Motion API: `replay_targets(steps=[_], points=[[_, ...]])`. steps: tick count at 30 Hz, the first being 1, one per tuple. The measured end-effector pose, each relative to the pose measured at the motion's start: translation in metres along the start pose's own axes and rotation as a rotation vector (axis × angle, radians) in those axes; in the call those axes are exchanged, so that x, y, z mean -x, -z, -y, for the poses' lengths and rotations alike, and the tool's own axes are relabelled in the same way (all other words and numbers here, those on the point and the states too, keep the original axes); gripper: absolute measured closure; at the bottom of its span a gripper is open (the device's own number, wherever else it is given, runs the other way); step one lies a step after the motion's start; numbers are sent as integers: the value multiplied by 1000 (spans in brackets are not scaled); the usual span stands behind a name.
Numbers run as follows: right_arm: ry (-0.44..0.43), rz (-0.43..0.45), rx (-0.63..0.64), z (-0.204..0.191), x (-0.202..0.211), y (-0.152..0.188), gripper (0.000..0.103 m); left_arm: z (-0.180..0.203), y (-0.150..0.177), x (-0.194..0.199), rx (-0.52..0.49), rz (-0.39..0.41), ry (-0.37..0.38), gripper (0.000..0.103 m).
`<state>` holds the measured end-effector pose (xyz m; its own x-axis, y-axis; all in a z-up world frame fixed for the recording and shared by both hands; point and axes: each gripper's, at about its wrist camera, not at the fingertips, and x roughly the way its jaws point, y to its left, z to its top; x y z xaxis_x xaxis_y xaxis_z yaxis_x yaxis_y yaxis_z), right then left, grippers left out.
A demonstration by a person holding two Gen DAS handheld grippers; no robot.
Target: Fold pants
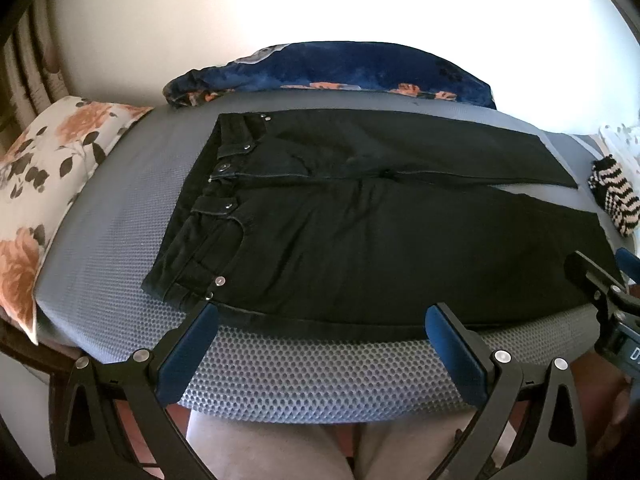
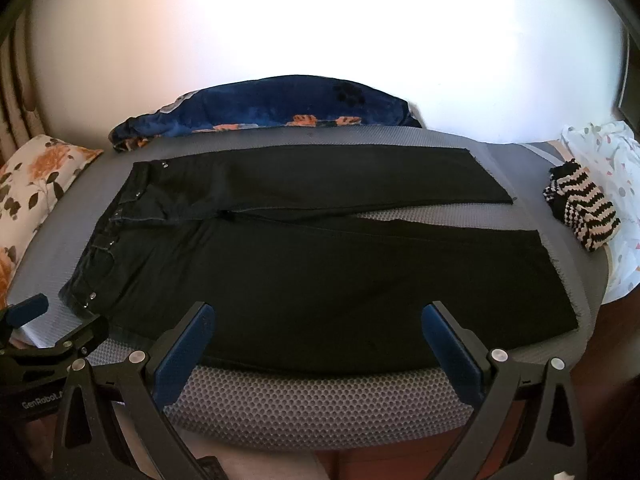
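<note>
Black pants [image 1: 360, 240] lying flat, unfolded on the grey mattress [image 1: 320, 380], both hand-held grippers, left [image 1: 320, 320] and right [image 2: 316, 320], hovering spread at their near edge; all folding remaining.

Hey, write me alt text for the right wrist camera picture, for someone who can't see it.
Black denim pants lie flat and unfolded on a grey mesh-covered mattress, waistband left, legs right. The open right gripper hovers over their near edge, holding nothing. A striped knit piece lies at the right.
</note>
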<state>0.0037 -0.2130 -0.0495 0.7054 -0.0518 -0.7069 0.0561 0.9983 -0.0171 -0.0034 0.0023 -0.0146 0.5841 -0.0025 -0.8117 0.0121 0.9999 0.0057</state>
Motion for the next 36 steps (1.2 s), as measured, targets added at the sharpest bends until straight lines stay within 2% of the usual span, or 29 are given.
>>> replay_targets(steps=[36], points=[[-2,5,-10,2,-3,-1,0,4,-4,-7,-6,15,6,0]])
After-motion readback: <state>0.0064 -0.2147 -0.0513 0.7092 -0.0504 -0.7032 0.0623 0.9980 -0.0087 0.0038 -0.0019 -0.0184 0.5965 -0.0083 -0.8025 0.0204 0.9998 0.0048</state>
